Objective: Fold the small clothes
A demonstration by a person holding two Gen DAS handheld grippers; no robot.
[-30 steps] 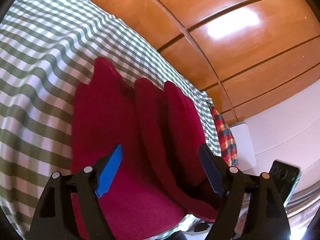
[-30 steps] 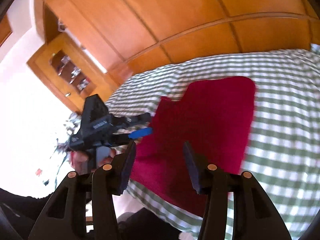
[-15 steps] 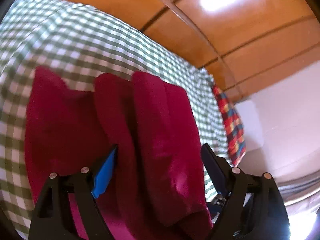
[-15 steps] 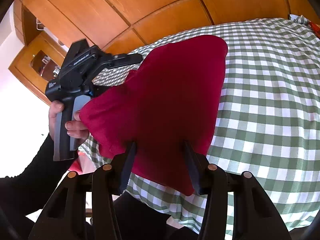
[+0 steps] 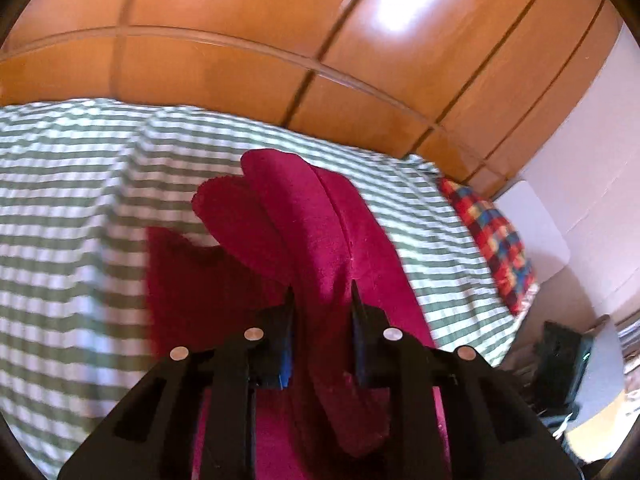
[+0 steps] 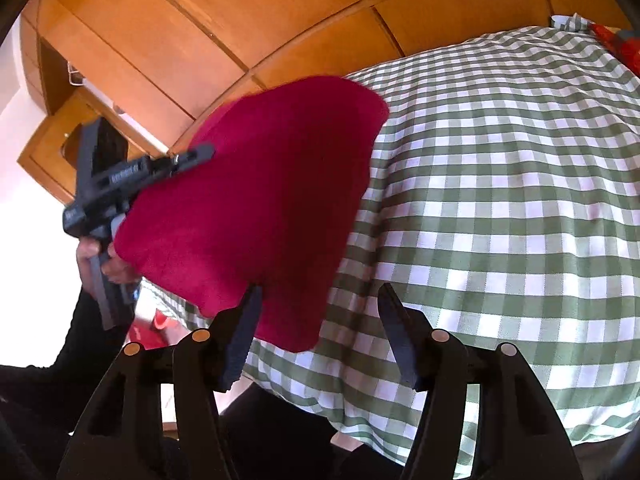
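Observation:
A dark red fleece garment lies partly bunched on the green-checked bedcover. My left gripper is closing its jaws on a raised fold of the garment, and the pads pinch the cloth. In the right wrist view the red garment hangs lifted off the bedcover, held up at its left side by the left gripper's black body in a person's hand. My right gripper is open. The garment's lower corner hangs just beyond its left finger, untouched.
Orange wooden wardrobe panels rise behind the bed. A red-blue plaid cloth lies at the bed's right edge beside a white panel and a dark device. Something red lies on the floor by the bed.
My left gripper has shut on a fold of the red garment and risen, lifting the cloth off the bedcover. My right gripper has sunk towards the hanging lower corner.

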